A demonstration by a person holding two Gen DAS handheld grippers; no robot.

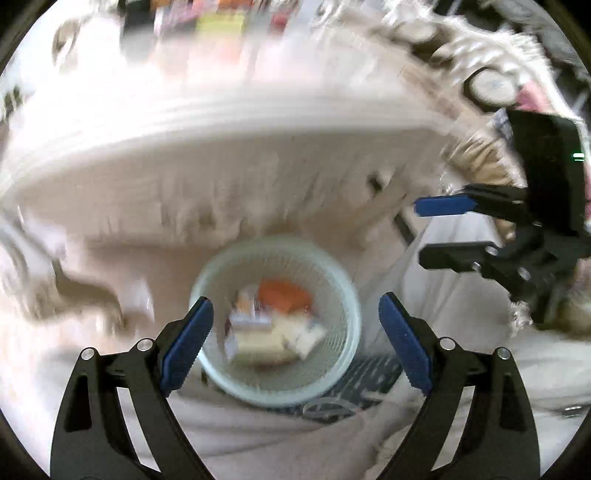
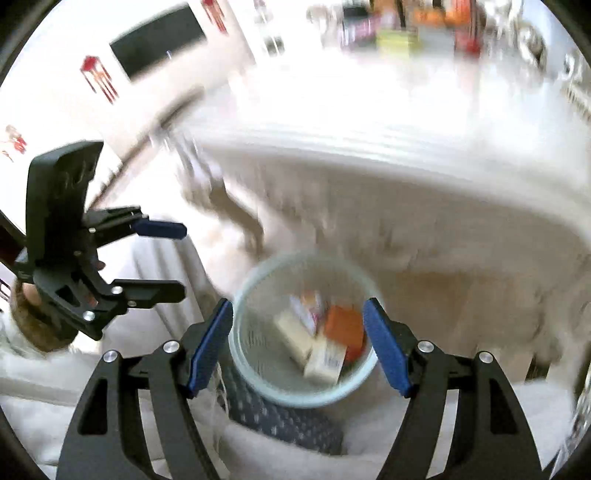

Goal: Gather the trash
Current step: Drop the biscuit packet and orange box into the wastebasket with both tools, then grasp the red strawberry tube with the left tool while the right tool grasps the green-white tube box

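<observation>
A pale blue mesh waste basket (image 1: 349, 295) (image 2: 258, 384) stands on the floor below both grippers. Inside lie several pieces of trash: an orange packet (image 1: 282, 293) (image 2: 343, 326), cream boxes (image 1: 258, 341) (image 2: 325, 362) and a small printed carton (image 1: 247, 310) (image 2: 308, 308). My left gripper (image 1: 295, 339) (image 2: 173, 256) hovers above the basket with its blue pads spread wide and nothing between them. My right gripper (image 2: 299, 347) (image 1: 428, 230) hangs over the basket too, open and empty. Both views are blurred by motion.
A white table edge (image 1: 221, 122) (image 2: 406, 147) with a pale fringed cloth runs behind the basket. Colourful items (image 1: 221, 22) (image 2: 395, 33) crowd its far side. A dark patterned slipper (image 2: 280, 421) (image 1: 354, 387) lies near the basket. A dark screen (image 2: 159, 40) hangs on the wall.
</observation>
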